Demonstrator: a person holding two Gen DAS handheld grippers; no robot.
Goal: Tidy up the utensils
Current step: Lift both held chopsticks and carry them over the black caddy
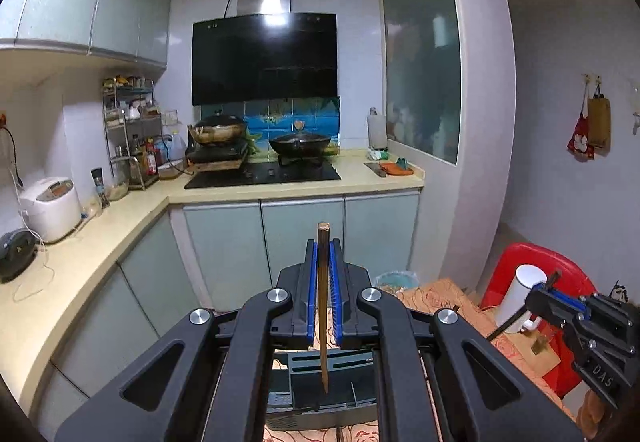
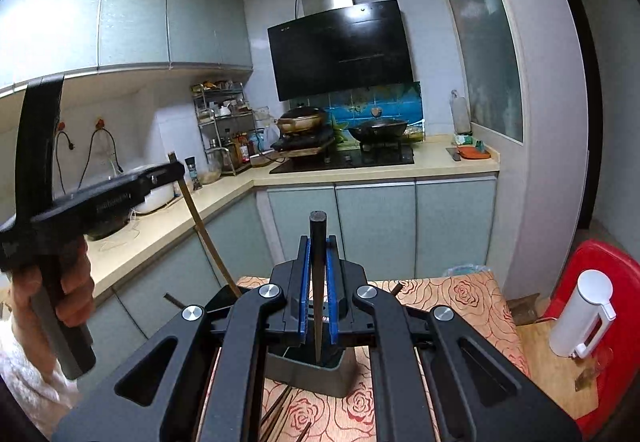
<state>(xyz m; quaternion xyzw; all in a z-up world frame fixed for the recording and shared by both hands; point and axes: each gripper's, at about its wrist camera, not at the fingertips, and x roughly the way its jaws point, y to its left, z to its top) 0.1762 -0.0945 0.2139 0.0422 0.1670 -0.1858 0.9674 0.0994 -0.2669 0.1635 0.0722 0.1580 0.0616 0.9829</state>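
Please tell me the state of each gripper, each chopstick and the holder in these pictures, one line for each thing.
left gripper: shut on the brown chopstick.
right gripper: shut on the dark chopstick.
brown chopstick: held between the fingers, tip down over the holder.
dark chopstick: held between the fingers, tip down at the holder's opening.
utensil holder: upright on the rose-patterned cloth.
loose chopsticks: lying on the cloth.

grey holder point(image 2: 316, 374) close below right tool point(image 2: 317, 254), left tool point(image 2: 168, 171) well apart

Rose-patterned tablecloth point(image 2: 460, 298), red chair point(image 2: 616, 278), brown chopstick point(image 1: 323, 302)
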